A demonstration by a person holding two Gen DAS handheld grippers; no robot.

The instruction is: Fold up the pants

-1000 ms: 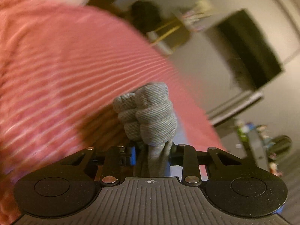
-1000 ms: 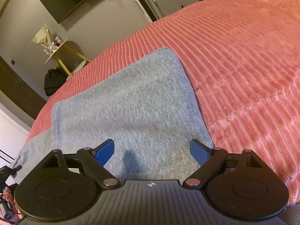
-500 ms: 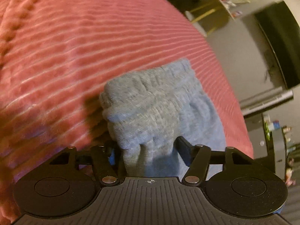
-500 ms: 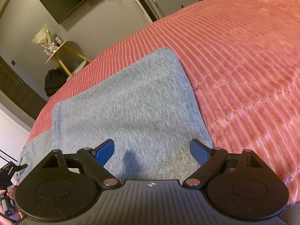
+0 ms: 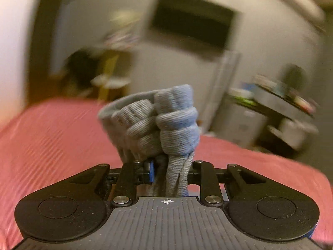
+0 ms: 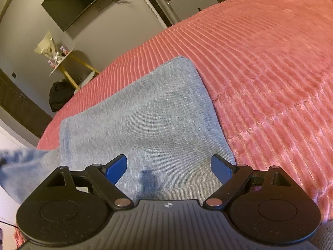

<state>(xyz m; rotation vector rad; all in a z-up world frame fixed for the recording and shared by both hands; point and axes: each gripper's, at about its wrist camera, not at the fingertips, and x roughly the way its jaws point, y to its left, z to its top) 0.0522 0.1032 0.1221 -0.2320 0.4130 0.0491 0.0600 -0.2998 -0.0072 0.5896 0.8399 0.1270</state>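
Note:
Grey knit pants [image 6: 145, 112] lie folded flat on a pink ribbed bedspread [image 6: 260, 62]. My right gripper [image 6: 168, 166] hovers just above their near end, blue pads wide open with nothing between them. In the left wrist view my left gripper [image 5: 172, 166] is closing its jaws on a bunched, ribbed end of the pants [image 5: 158, 125], which stands up in a wad above the fingers, lifted over the bedspread [image 5: 52, 141]. That raised grey cloth [image 6: 18, 166] shows at the left edge of the right wrist view.
Beyond the bed's far edge are a wall-mounted TV [image 6: 83, 2], a small round table on yellow legs [image 6: 68, 62], a black bag [image 6: 59, 95] on the floor and a grey cabinet [image 6: 191, 0]. The left wrist view is motion-blurred.
The left gripper loosened over the spread waistband, then closed on the bunch again and swung up and away from the bed. Lifted cloth now appears at the right view's left edge. The right gripper stayed still.

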